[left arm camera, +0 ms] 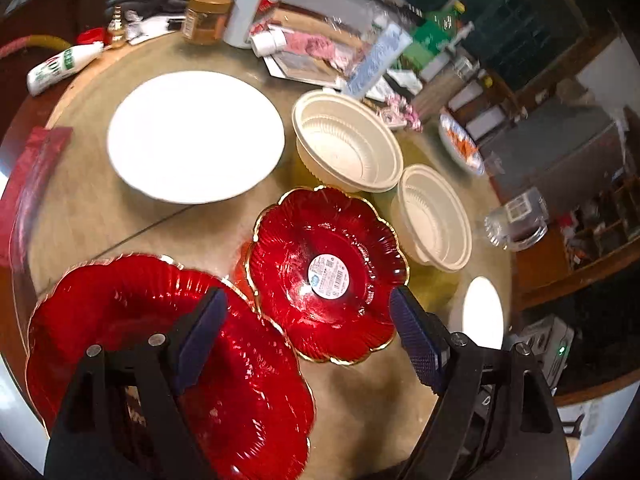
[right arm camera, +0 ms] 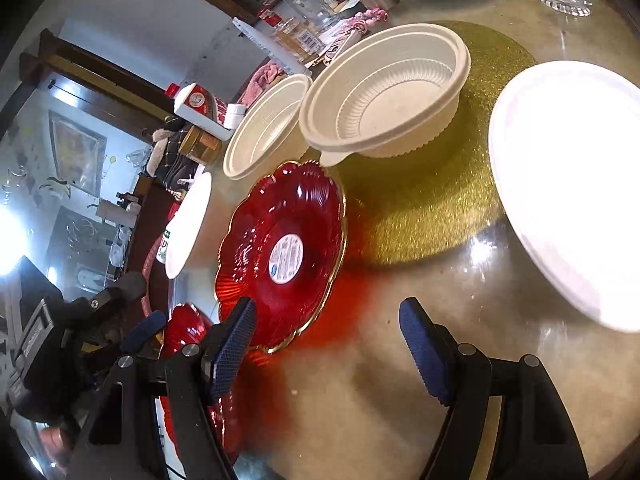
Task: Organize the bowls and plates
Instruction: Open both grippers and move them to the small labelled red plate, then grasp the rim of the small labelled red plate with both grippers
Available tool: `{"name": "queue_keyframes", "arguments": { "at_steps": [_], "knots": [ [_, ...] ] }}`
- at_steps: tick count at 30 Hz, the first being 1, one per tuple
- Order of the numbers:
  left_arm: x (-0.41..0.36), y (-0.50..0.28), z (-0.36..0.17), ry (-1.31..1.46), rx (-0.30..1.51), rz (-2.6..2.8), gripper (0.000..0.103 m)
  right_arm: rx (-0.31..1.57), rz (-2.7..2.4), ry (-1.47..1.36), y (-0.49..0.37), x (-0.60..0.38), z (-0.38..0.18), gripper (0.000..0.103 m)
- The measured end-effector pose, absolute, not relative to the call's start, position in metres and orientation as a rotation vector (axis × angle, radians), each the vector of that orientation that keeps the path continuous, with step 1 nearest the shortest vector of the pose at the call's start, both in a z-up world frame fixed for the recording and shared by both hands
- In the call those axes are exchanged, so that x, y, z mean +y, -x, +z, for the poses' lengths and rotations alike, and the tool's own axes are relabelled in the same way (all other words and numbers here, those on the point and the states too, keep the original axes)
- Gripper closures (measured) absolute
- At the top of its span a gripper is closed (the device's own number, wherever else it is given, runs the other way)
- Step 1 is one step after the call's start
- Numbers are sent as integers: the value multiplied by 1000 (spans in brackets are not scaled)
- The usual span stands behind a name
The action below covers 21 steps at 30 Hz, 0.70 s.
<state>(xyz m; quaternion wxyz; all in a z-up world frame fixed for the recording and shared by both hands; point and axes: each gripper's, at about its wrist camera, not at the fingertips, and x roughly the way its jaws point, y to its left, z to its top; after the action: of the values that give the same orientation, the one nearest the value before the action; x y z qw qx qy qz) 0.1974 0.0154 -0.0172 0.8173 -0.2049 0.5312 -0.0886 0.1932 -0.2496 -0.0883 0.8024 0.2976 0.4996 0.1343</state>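
Both pairs of jaws stand spread wide with nothing between them. The left gripper point(left arm camera: 308, 336) hangs over the gap between two red glass plates. The larger red scalloped plate point(left arm camera: 160, 352) lies under and beside its left jaw. The smaller red plate with a round label point(left arm camera: 326, 274) lies just ahead, near its right jaw.

Ahead of the right gripper point(right arm camera: 328, 344) there is bare surface point(right arm camera: 380, 360). The labelled red plate point(right arm camera: 280, 256) sits just beyond its left jaw, and a white plate point(right arm camera: 572, 184) lies off to its right.

Farther out from the left jaws sit another white plate point(left arm camera: 196, 136) and two cream plastic bowls point(left arm camera: 348, 148), point(left arm camera: 434, 216), side by side and not nested. The farther bowl rests on a gold glitter mat point(right arm camera: 432, 216).

My reading: like pieces lie near each other but unstacked, so the wide jaws are ready to take a rim. The small red plate looks the likeliest first pick, to go onto its larger mate.
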Motion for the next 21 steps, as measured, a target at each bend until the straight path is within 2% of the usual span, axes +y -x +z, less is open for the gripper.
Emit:
{"name": "queue_keyframes", "arguments": {
  "at_steps": [3, 5, 7, 10, 12, 16, 21],
  "knots": [
    [17, -210, -32, 515, 1202, -212, 20, 1075, 302, -635, -205, -247, -90, 29],
    [13, -215, -37, 511, 1213, -216, 20, 1082, 307, -626, -211, -244, -92, 33],
    [9, -217, -37, 476, 1209, -200, 21, 1102, 312, -627, -216, -242, -97, 52],
    [5, -222, -35, 451, 1194, -190, 22, 1121, 323, -631, -219, -241, -104, 76],
    [5, -222, -34, 446, 1210, -183, 26, 1120, 330, -638, -220, -242, -105, 77],
    [5, -221, -21, 392, 1166, -165, 26, 1111, 334, -654, -219, -244, -105, 74],
    [-8, -247, -34, 358, 1226, -180, 26, 1099, 327, -664, -220, -247, -105, 74]
  ]
}}
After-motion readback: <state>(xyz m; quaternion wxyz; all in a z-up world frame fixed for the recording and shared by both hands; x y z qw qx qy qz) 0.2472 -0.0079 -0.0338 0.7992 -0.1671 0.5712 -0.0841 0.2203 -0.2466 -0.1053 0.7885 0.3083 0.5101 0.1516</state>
